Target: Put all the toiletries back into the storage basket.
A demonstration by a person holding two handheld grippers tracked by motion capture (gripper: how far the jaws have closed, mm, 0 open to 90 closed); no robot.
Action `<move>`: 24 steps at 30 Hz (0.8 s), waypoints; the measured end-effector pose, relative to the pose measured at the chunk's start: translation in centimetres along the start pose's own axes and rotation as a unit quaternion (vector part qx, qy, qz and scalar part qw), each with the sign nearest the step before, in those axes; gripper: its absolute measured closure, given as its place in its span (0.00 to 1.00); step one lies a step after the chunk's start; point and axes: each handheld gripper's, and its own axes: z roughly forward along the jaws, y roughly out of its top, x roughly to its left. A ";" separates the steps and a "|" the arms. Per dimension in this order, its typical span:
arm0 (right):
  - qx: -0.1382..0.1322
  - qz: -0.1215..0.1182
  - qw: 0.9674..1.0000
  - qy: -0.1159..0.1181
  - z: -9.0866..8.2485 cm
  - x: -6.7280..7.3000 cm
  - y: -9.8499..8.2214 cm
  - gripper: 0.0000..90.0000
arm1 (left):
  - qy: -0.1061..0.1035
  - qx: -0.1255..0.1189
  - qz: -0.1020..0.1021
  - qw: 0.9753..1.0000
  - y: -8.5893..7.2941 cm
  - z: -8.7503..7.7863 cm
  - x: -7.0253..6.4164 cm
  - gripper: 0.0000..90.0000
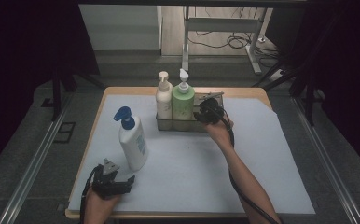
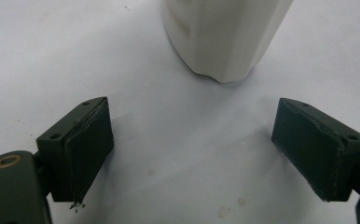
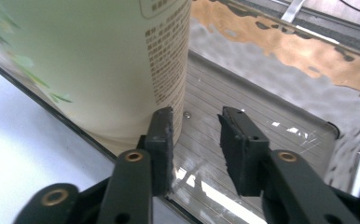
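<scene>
Green pump bottle (image 1: 183,103) upright in the metal caddy (image 1: 201,125), beside the cream pump bottle (image 1: 163,100); in the right gripper view the green bottle's wall (image 3: 108,65) just left of the fingers (image 3: 162,140). Right gripper (image 1: 209,112) over the caddy's free bay, fingers part-open with nothing between them, one finger close against the bottle, contact not resolvable. Judged step: green bottle set in the caddy and let go; release looks complete.

Next move, judged: draw right gripper up and out without nudging the green bottle or catching the caddy rim. White bottle with blue pump (image 1: 132,139) upright on the worktop (image 1: 262,186), just ahead of the left gripper (image 1: 110,183); its fingers (image 2: 82,149) wide apart, empty, base of that bottle (image 2: 225,37) centred ahead of the gap. Pick-up calls for a forward advance, then closing low on the body.

Hard to make out: caddy's right end behind the right hand in the high view; white bottle's upper part cut off in the left gripper view; label text unreadable.
</scene>
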 end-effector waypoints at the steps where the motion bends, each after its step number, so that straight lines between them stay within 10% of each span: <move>1: 0.000 -0.001 1.000 0.001 -0.1 0.0 0.0 0.66 | 0.000 0.000 0.000 1.000 0.0 0.0 0.0 0.13; 24: -0.011 -0.044 0.999 0.020 -3.4 0.0 -0.4 0.08 | 0.000 -0.001 0.000 1.000 0.0 0.0 0.0 0.13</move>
